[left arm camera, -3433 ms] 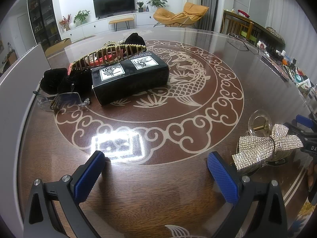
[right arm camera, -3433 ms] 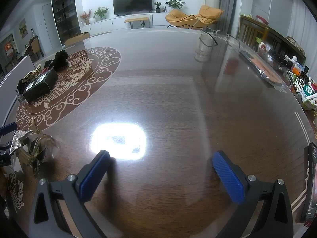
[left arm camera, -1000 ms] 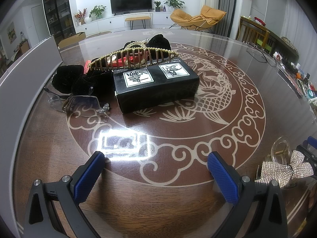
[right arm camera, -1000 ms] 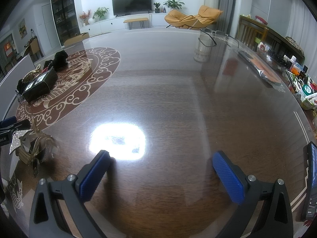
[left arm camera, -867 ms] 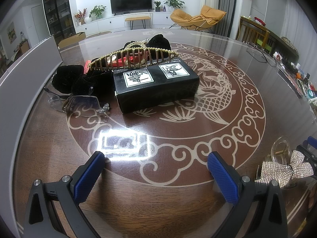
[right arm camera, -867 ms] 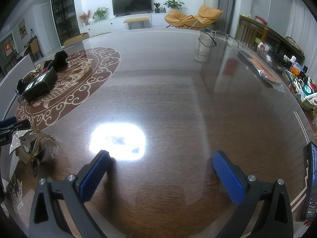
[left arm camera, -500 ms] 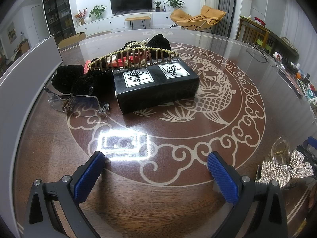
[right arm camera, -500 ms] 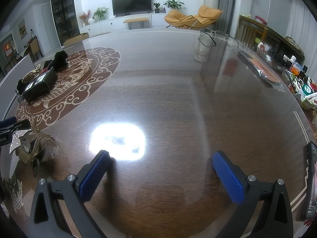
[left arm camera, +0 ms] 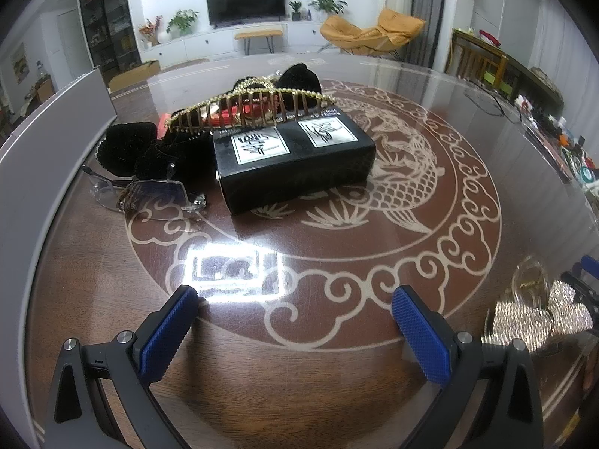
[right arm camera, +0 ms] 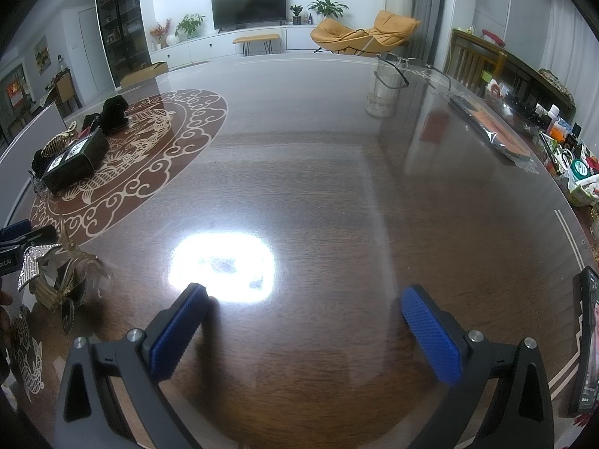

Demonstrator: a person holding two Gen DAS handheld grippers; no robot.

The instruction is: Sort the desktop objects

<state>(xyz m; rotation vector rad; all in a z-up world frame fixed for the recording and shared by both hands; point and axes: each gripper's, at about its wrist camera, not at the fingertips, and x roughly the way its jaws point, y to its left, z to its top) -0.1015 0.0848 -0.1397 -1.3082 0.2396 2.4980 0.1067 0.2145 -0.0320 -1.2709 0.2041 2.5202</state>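
A living room with a television and an orange lounge chair lies behind a large glossy round table inlaid with a fish-and-cloud medallion. Most of the table in front of the right hand-held gripper is bare.

On the medallion's far side the objects crowd together: a black box with two white labels, a gold comb-like hair clip leaning over its back edge, black velvet pieces to its left, and clear glasses lying in front of those, close beside them. Well apart, at the near right edge of the left view, a rhinestone bow clip lies on the table. A second pair of glasses rests at the far rim.

The left hand-held gripper hovers with jaws spread wide and nothing between them, aimed toward the box group. The right one is equally spread and empty.

Judging from this, sorting has hardly progressed: the cluster is jumbled, with no clear groups yet and nearly everything left to place.
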